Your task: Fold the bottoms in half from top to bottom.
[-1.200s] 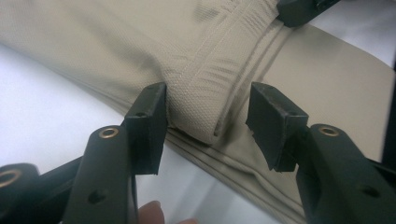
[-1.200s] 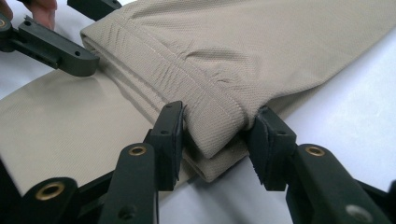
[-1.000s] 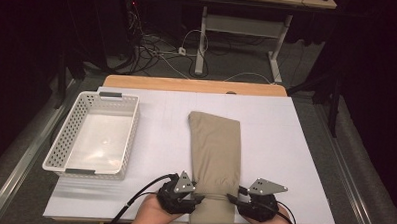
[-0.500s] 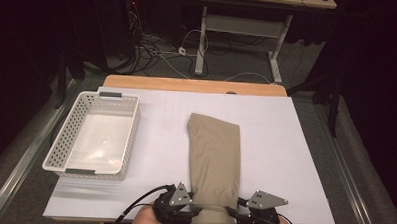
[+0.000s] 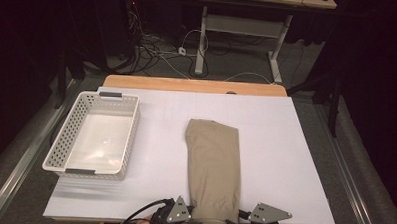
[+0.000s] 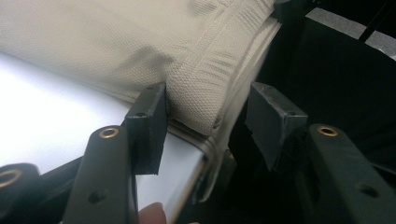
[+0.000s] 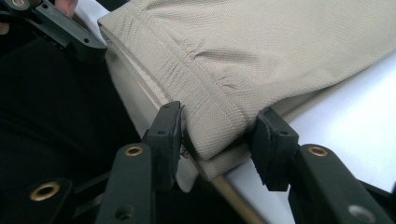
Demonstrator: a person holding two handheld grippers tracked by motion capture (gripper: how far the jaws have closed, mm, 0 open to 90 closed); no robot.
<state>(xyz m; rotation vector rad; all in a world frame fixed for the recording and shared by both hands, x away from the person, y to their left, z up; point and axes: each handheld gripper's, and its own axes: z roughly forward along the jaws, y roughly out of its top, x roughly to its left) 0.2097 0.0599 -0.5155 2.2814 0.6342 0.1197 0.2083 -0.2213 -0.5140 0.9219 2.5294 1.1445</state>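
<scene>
White tabletop [image 5: 285, 160] over a dark floor: the left gripper [image 6: 205, 126] and right gripper [image 7: 217, 133] each hold their jaws part-closed on one near corner of the folded beige garment [image 5: 213, 167]. Its hem overhangs the near edge, and its long axis runs straight away from both hands. A white basket [image 5: 65, 142] stands well apart, far left.

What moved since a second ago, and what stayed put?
Both grippers, the left gripper and the right gripper, slid back toward the person's edge of the table, dragging the folded tan cloth with them, so its near end now hangs over the table edge. Each gripper kept hold of a near corner of the cloth. The white basket stayed put.
</scene>
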